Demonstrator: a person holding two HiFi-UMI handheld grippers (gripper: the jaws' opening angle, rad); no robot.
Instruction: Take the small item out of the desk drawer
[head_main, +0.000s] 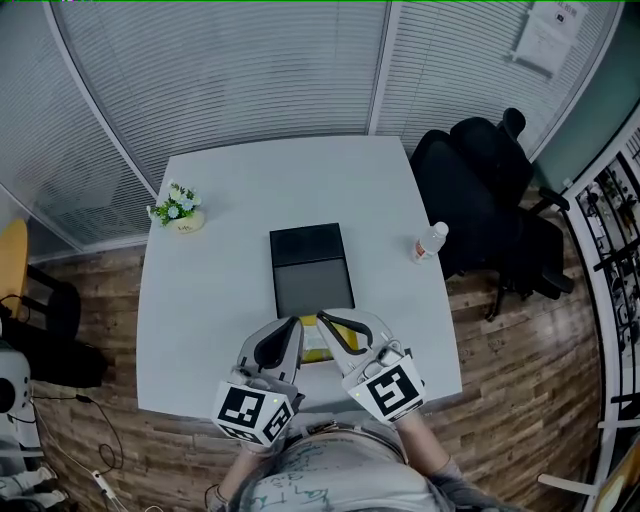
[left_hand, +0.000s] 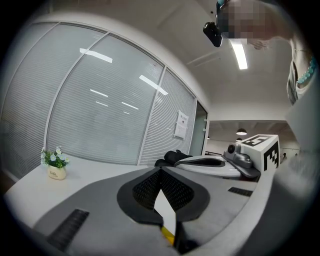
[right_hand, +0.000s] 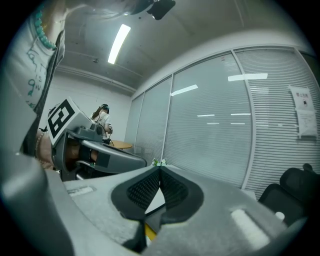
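A black desk drawer unit lies flat in the middle of the white table. At its near end a pale, yellow-edged piece shows between my two grippers; I cannot tell whether it is the drawer or the item. My left gripper and right gripper sit side by side over that near end, pointing away from me. In the left gripper view the left gripper is shut with nothing between its tips. The right gripper is shut and empty too. A strip of yellow shows below each gripper's pads.
A small pot of flowers stands at the table's far left. A small bottle stands near the right edge. A black office chair is beside the table on the right. Blinds and glass walls close off the far side.
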